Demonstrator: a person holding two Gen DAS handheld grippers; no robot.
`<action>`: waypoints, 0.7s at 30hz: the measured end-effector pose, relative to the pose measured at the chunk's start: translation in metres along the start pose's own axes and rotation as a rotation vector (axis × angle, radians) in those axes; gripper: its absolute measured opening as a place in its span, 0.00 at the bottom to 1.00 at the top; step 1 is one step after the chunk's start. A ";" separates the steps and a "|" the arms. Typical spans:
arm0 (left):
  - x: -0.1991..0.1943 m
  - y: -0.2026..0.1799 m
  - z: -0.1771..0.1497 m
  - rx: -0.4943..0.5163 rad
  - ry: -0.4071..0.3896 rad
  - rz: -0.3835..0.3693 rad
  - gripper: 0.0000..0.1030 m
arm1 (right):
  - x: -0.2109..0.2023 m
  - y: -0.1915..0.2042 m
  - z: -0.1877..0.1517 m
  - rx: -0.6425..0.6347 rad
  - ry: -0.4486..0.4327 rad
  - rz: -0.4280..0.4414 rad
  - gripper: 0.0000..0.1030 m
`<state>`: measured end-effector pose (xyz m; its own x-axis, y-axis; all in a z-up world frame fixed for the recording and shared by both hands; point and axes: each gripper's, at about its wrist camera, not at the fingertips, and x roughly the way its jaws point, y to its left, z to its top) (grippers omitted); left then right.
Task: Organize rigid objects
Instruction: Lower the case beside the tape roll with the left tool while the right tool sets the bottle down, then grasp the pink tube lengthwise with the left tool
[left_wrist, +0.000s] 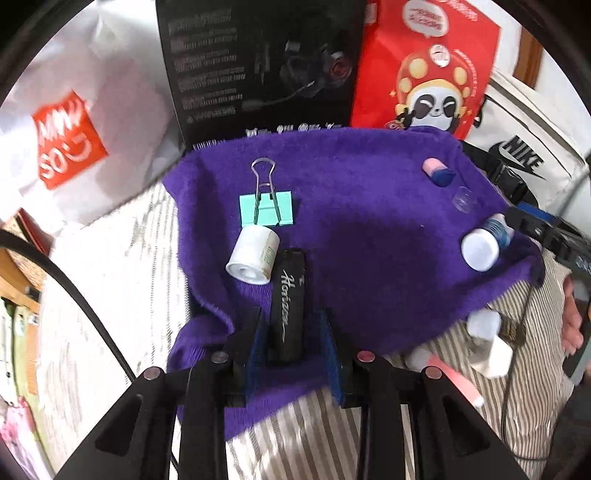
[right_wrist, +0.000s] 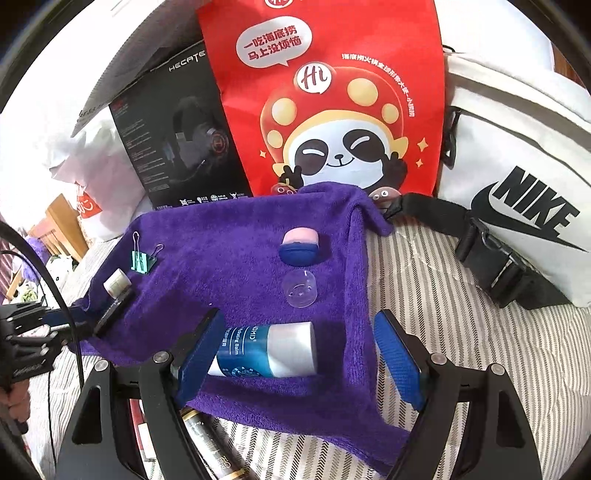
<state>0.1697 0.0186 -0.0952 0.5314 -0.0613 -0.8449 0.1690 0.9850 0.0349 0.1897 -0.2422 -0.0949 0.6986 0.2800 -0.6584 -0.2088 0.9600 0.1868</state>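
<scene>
At lower centre of left wrist view: left gripper (left_wrist: 291, 332) fingers apart around black case (left_wrist: 287, 306) on purple towel (left_wrist: 369, 236). Right gripper (right_wrist: 299, 354) fingers wide open around blue-white tube (right_wrist: 269, 350), lower centre.

A black headset box (right_wrist: 177, 147), a red panda bag (right_wrist: 332, 110) and a white Nike bag (right_wrist: 517, 184) stand behind the purple towel (right_wrist: 240, 266) on striped bedding (right_wrist: 443, 295).

We identify a home bedroom: striped bedding (right_wrist: 443, 295), shopping bags (right_wrist: 332, 92), a backpack (right_wrist: 517, 166) and a headset box (right_wrist: 177, 140).
</scene>
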 end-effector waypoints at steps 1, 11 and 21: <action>-0.008 -0.005 -0.003 0.010 -0.010 0.007 0.30 | -0.002 -0.001 0.000 -0.006 -0.003 -0.002 0.80; -0.018 -0.066 -0.024 0.062 0.014 -0.068 0.44 | -0.022 -0.030 0.005 0.017 -0.066 0.006 0.80; 0.010 -0.098 -0.029 0.035 0.108 -0.097 0.44 | -0.022 -0.044 0.005 0.071 -0.077 0.015 0.80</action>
<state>0.1343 -0.0734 -0.1227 0.4187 -0.1359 -0.8979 0.2445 0.9691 -0.0327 0.1866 -0.2905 -0.0849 0.7472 0.2912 -0.5974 -0.1723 0.9530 0.2490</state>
